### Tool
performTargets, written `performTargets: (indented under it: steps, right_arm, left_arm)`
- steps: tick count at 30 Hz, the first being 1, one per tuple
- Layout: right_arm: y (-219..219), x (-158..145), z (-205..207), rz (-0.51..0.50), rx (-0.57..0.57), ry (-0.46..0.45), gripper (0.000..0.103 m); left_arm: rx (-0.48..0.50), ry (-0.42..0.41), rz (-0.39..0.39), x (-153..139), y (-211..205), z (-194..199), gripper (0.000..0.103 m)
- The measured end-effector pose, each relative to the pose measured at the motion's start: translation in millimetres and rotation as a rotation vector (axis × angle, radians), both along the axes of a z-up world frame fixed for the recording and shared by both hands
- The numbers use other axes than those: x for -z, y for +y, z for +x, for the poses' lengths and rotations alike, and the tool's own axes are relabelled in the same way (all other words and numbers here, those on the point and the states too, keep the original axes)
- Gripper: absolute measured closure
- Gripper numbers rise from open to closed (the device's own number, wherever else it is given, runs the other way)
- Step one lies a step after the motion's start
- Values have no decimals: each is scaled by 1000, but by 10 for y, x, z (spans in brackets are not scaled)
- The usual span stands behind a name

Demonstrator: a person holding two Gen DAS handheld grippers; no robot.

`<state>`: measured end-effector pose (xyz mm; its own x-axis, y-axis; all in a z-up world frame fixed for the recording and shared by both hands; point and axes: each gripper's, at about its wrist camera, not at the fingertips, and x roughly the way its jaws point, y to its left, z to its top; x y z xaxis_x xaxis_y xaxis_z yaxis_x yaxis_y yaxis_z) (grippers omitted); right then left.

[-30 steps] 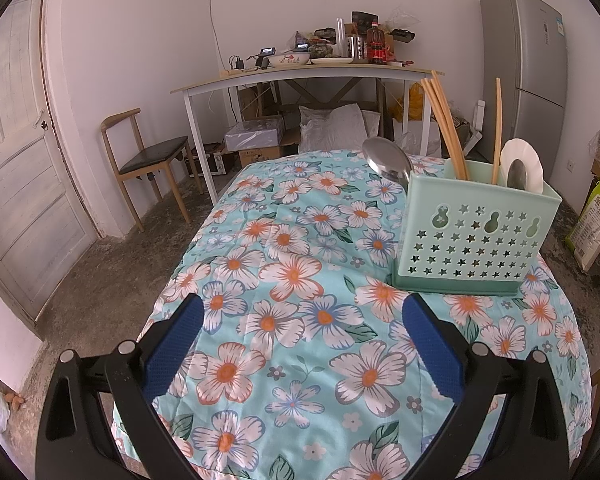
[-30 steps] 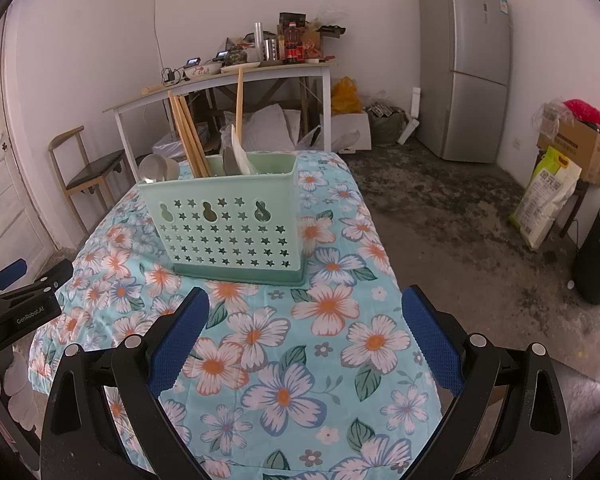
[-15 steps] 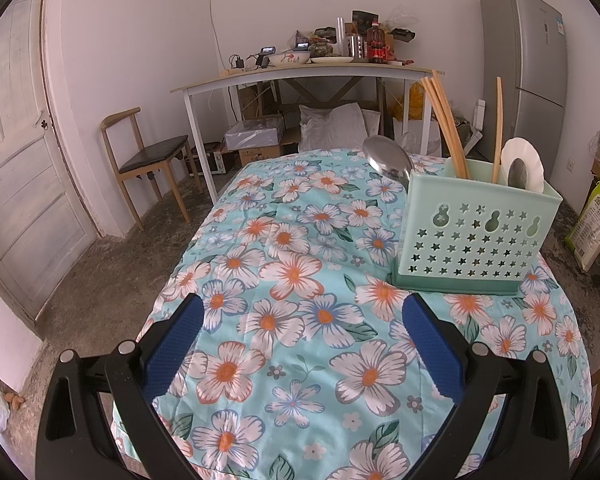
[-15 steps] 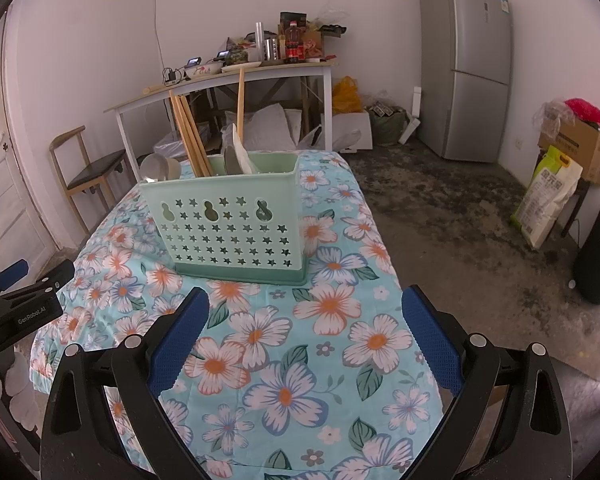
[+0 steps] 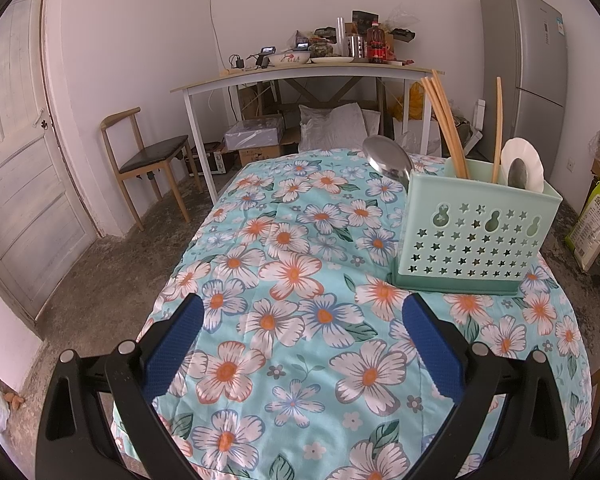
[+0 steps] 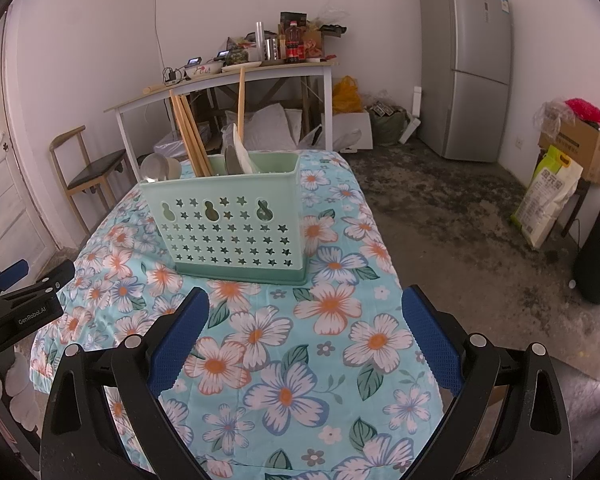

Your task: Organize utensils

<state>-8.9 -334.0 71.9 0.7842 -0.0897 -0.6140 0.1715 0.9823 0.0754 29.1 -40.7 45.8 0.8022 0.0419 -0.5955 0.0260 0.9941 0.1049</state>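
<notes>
Left gripper: my left gripper [image 5: 300, 344] sits at the bottom of its frame, spread wide, with nothing between its blue pads [image 5: 172, 344]. It hangs over the flowered cloth [image 5: 284, 280].

Right gripper: my right gripper [image 6: 304, 344] is just as wide and just as empty, low in its own frame. The left one shows at this frame's left edge, apart from the caddy.

Change: almost none. Across the last second both views match; neither of my grippers has moved and nothing on the tabletop [image 5: 228, 248] has shifted.

Caddy: the green caddy [image 5: 472, 236] stands upright at the right of the left view, centre-left of the right view.

Utensils: chopsticks [image 5: 444, 128], a ladle [image 5: 388, 160], a white spoon [image 5: 522, 168] and a single stick [image 5: 498, 128] all stand in it.

Loose items: I see none on the cloth.

Meaning: I judge the sorting done, or paused with nothing left to fetch.
</notes>
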Motion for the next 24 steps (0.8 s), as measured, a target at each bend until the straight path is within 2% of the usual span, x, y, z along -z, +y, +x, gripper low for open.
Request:
performTargets:
  steps: [24]
  right_arm:
    - [17,-33,-20,-2,-1,1,10]
  left_arm:
    - [0,1,-1,3,-6,0,6]
